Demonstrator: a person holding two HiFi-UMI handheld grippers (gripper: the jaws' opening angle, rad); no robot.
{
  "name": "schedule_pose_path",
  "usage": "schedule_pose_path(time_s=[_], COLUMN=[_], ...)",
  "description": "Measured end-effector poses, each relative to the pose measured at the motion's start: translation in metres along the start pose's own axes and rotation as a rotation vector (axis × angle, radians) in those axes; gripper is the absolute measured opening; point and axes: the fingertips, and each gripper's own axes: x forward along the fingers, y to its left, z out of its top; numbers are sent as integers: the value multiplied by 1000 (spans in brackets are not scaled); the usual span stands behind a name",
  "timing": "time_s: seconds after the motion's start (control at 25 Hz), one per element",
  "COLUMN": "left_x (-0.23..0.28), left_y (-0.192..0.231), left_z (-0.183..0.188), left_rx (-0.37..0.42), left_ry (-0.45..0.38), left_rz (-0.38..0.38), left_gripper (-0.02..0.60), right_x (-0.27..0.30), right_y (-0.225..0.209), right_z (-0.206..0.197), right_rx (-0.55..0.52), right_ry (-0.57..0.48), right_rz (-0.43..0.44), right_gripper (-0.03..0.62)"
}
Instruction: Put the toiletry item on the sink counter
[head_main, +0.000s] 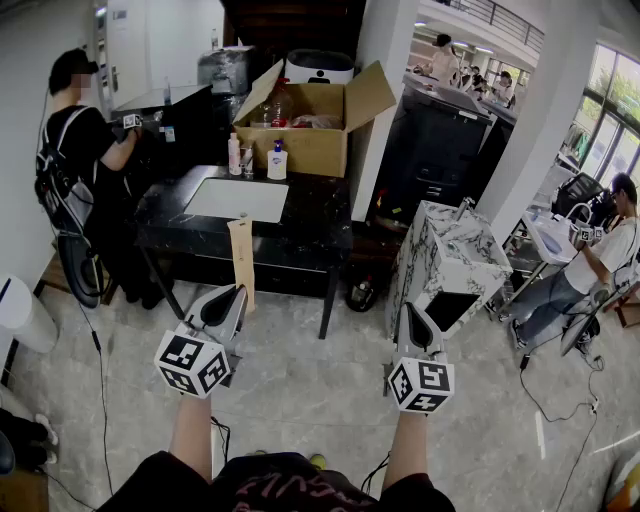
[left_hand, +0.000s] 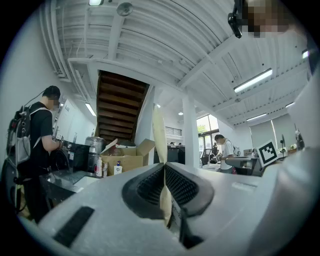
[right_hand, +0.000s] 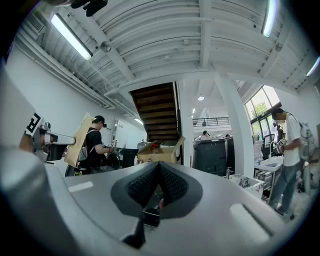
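Note:
My left gripper (head_main: 230, 297) is shut on a long flat tan packet (head_main: 242, 258), which stands upright out of the jaws. In the left gripper view the packet (left_hand: 159, 142) rises as a thin cream strip from between the closed pads of the left gripper (left_hand: 164, 169). The black sink counter (head_main: 312, 222) with its white basin (head_main: 238, 199) stands ahead of me, well beyond the packet. My right gripper (head_main: 414, 322) is shut and I see nothing between its pads. In the right gripper view the right gripper (right_hand: 158, 166) has its jaws together, and the packet (right_hand: 80, 140) shows at the left.
Two bottles (head_main: 234, 155) (head_main: 277, 161) and an open cardboard box (head_main: 312, 128) stand at the counter's back. A person (head_main: 85, 160) stands at its left end. A marble-patterned sink unit (head_main: 448, 252) is to the right, with another person (head_main: 600, 262) beyond it. Cables lie on the floor.

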Motion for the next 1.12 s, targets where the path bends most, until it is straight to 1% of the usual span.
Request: schedule_pose_path(time_s=[0.4, 0.52, 0.6, 0.84, 1.12], left_x=[1, 2, 3, 14, 25], left_y=[2, -1, -4, -20, -41], left_z=[-4, -9, -12, -14, -16], left_rx=[-3, -1, 1, -1, 1], left_ry=[10, 17, 21, 28, 29], left_rz=[5, 9, 12, 2, 26], left_gripper=[9, 9, 9, 9, 9], right_x=[-1, 0, 0, 3, 6], right_y=[-1, -3, -5, -18, -42], right_z=[5, 1, -3, -6, -7], right_rx=[0, -3, -13, 24, 40], right_ry=[-13, -13, -12, -14, -14], right_rz=[-7, 4, 13, 33, 54], right_gripper=[12, 12, 12, 12, 12])
